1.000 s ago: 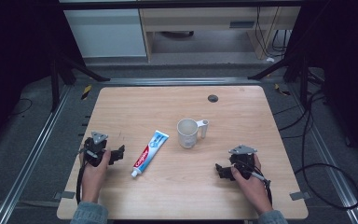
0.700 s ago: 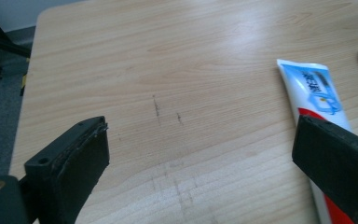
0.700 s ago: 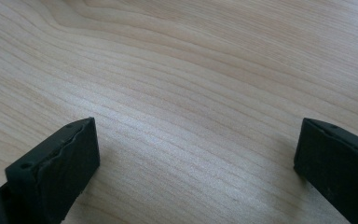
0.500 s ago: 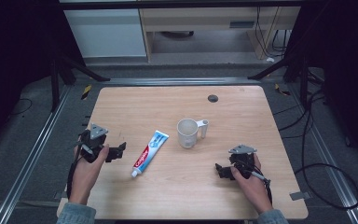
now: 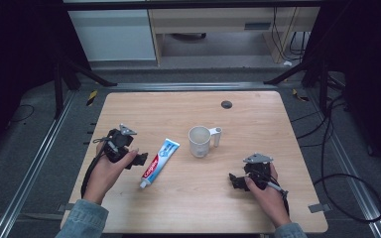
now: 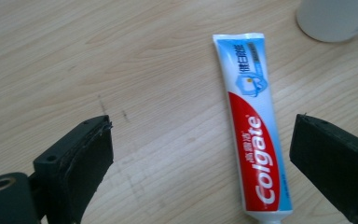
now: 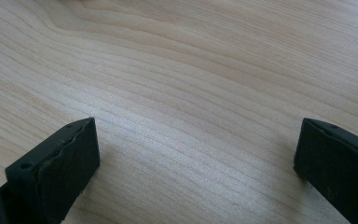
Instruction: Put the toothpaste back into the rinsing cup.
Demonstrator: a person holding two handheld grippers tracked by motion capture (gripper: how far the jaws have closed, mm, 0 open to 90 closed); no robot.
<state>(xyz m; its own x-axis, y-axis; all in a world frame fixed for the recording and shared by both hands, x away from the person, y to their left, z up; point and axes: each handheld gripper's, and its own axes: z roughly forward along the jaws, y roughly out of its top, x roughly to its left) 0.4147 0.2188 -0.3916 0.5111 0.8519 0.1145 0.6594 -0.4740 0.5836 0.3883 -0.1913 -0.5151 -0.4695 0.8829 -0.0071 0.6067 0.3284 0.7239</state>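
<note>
A red, white and blue toothpaste tube (image 5: 159,161) lies flat on the wooden table (image 5: 258,119), cap end toward the person. In the left gripper view the tube (image 6: 254,140) lies between the two wide-apart jaws, closer to the right one, untouched. My left gripper (image 5: 140,159) is open just left of the tube. A white mug (image 5: 200,141) stands upright near the table's middle, handle to the right; its base (image 6: 333,18) shows at the top right of the left gripper view. My right gripper (image 5: 234,181) is open at the front right, over bare wood (image 7: 191,93).
A small dark round disc (image 5: 226,104) sits near the table's far edge. Metal rails (image 5: 34,163) run along both sides of the table. Cables (image 5: 349,198) trail on the floor at the right. A cabinet (image 5: 111,34) stands beyond the far edge.
My left gripper has shifted right and slightly forward toward the toothpaste tube. The right gripper, the tube and the mug have stayed put.
</note>
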